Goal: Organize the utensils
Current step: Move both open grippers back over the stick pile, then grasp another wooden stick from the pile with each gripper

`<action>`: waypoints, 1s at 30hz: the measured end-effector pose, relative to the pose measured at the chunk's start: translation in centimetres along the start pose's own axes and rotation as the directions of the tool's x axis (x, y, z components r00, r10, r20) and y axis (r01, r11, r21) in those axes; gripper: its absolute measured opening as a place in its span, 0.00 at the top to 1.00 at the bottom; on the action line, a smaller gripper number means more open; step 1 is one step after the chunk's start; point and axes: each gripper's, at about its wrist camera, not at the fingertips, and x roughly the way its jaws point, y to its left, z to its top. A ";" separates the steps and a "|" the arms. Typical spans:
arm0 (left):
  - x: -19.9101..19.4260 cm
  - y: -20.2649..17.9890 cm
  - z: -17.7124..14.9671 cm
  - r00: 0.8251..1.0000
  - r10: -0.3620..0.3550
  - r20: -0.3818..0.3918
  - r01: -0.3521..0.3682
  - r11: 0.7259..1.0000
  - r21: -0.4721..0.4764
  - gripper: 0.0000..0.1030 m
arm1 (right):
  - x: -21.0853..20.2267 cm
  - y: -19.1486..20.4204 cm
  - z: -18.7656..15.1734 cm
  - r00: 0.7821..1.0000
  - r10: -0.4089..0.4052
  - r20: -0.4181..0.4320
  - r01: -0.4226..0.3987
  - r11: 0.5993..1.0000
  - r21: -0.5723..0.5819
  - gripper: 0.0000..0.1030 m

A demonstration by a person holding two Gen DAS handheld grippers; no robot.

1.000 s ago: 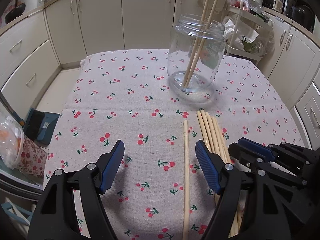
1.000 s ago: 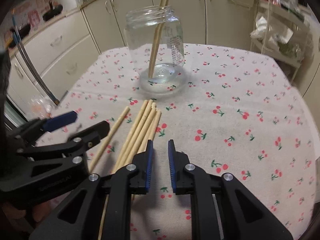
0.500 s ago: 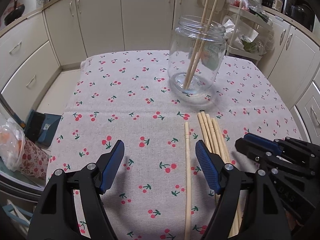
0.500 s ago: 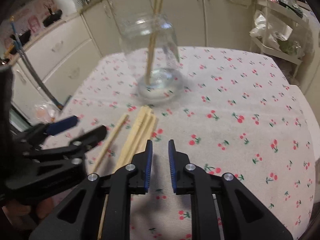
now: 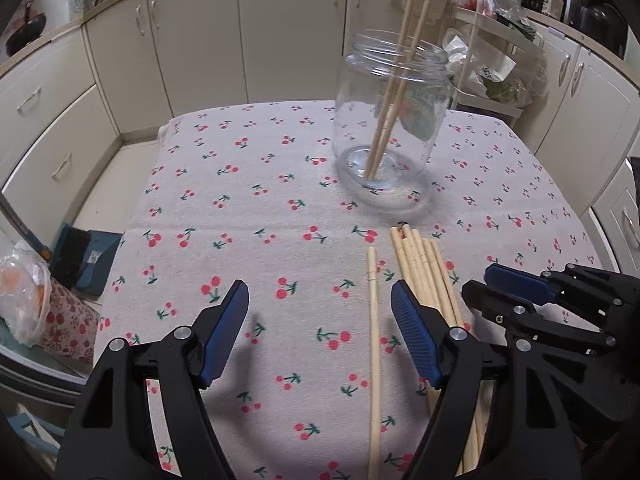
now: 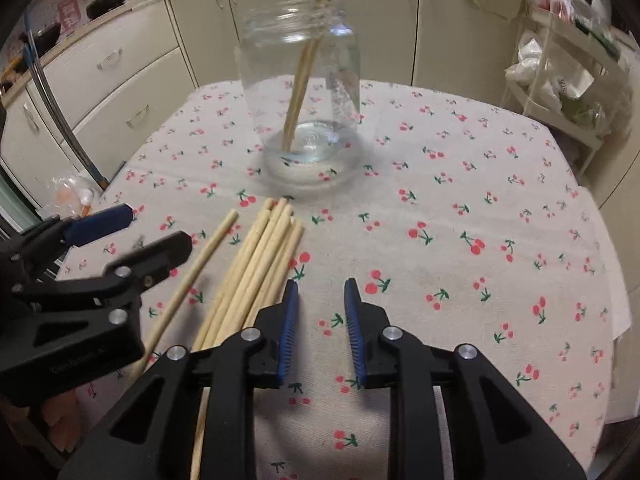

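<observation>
Round wooden chopsticks (image 5: 424, 272) flat on cherry-print cloth bench (image 5: 256, 216), tips toward clear glass jar (image 5: 394, 120). Left gripper (image 5: 320, 332) wide open, empty; right gripper (image 6: 318, 328) narrowly open, empty.

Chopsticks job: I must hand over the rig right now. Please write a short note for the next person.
Left gripper: jaws wide open, empty, low over the cherry-print tablecloth, the single loose chopstick between them.
Right gripper: jaws partly open, empty, beside the chopstick bundle.
Glass jar: upright at the far side of the table.
Done: two chopsticks in the jar.
Left: the loose chopstick and the whole bundle, all lying flat, go into the jar.
</observation>
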 end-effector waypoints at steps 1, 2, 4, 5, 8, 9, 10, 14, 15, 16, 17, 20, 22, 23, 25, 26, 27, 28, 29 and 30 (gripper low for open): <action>0.1 -0.2 0.1 1.000 0.000 0.000 0.000 1.000 0.004 0.32 | 0.1 0.0 0.1 1.000 0.001 -0.002 -0.001 1.000 -0.004 0.76; 0.1 -0.3 0.1 1.000 0.002 -0.001 -0.002 1.000 0.008 0.32 | 0.1 0.0 0.2 1.000 0.017 -0.001 -0.017 1.000 0.004 0.76; 0.1 -0.3 0.3 1.000 0.012 0.002 -0.012 1.000 0.004 0.32 | -0.2 -0.5 0.4 0.998 0.063 0.018 -0.064 0.996 0.057 0.76; 0.1 -0.2 0.4 1.000 0.008 0.002 -0.008 1.000 0.001 0.32 | -0.4 -0.7 0.5 0.997 0.079 0.025 -0.081 0.994 0.069 0.76; 0.1 0.1 0.5 1.000 0.026 0.001 -0.026 1.000 0.005 0.32 | 0.0 -0.3 0.6 0.997 0.078 0.011 -0.079 0.995 0.055 0.76; 0.1 0.2 0.5 1.000 0.027 -0.002 -0.027 1.000 0.004 0.32 | 0.4 -0.2 0.6 0.997 0.079 0.005 -0.079 0.996 0.051 0.76; 0.2 0.4 0.5 1.000 0.028 -0.003 -0.028 1.000 0.001 0.32 | 0.5 -0.1 0.6 0.997 0.075 0.014 -0.075 0.996 0.041 0.76; 0.2 0.9 0.5 0.999 0.035 -0.006 -0.035 0.999 -0.015 0.32 | 0.9 0.4 1.0 0.997 0.080 0.016 -0.080 0.996 0.041 0.76; 0.2 1.0 0.5 0.999 0.035 -0.007 -0.035 0.999 -0.018 0.32 | 1.0 0.5 1.2 0.997 0.077 0.016 -0.078 0.996 0.036 0.76; 0.2 1.1 0.6 0.999 0.032 -0.007 -0.032 0.999 -0.020 0.32 | 1.1 0.5 1.4 0.997 0.070 0.016 -0.071 0.997 0.030 0.76; 0.2 1.1 0.6 0.999 0.032 -0.007 -0.032 0.999 -0.019 0.32 | 1.1 0.6 1.5 0.998 0.057 0.012 -0.057 0.998 0.018 0.76; -0.1 0.7 0.6 1.000 0.021 -0.005 -0.021 1.000 0.002 0.32 | 1.2 0.9 1.4 1.000 -0.003 -0.016 0.002 0.998 -0.057 0.79; -0.3 0.2 0.6 1.000 0.019 -0.001 -0.019 1.000 0.024 0.32 | 0.8 0.6 1.0 0.999 -0.017 -0.029 0.015 0.997 -0.080 0.82; -0.3 -0.1 0.6 1.000 0.020 -0.001 -0.020 0.999 0.034 0.32 | 0.6 0.4 0.8 0.999 -0.026 -0.032 0.024 0.996 -0.086 0.83; 0.0 -0.6 0.5 1.000 0.022 -0.008 -0.021 0.999 0.048 0.32 | 0.4 -0.3 0.6 0.999 -0.022 -0.040 0.019 0.997 -0.076 0.86; 0.2 -0.7 0.5 1.000 0.022 -0.014 -0.021 0.998 0.051 0.32 | 0.3 -0.8 0.6 0.999 -0.016 -0.043 0.013 0.998 -0.066 0.88; 0.5 -0.9 0.5 1.000 0.025 -0.019 -0.024 0.998 0.055 0.32 | 0.2 -1.1 0.5 0.999 -0.010 -0.044 0.008 0.998 -0.060 0.88; 0.7 -1.1 0.5 0.999 0.027 -0.023 -0.025 0.998 0.061 0.32 | 0.2 -1.3 0.5 0.999 -0.001 -0.045 -0.002 0.998 -0.057 0.88; 0.9 -1.2 0.5 0.999 0.027 -0.030 -0.025 0.997 0.067 0.32 | 0.2 -1.5 0.5 0.999 0.004 -0.045 -0.007 0.998 -0.057 0.88; 1.2 -1.4 0.5 0.999 0.030 -0.038 -0.027 0.997 0.075 0.33 | 0.2 -1.6 0.5 0.999 0.008 -0.045 -0.011 0.998 -0.059 0.88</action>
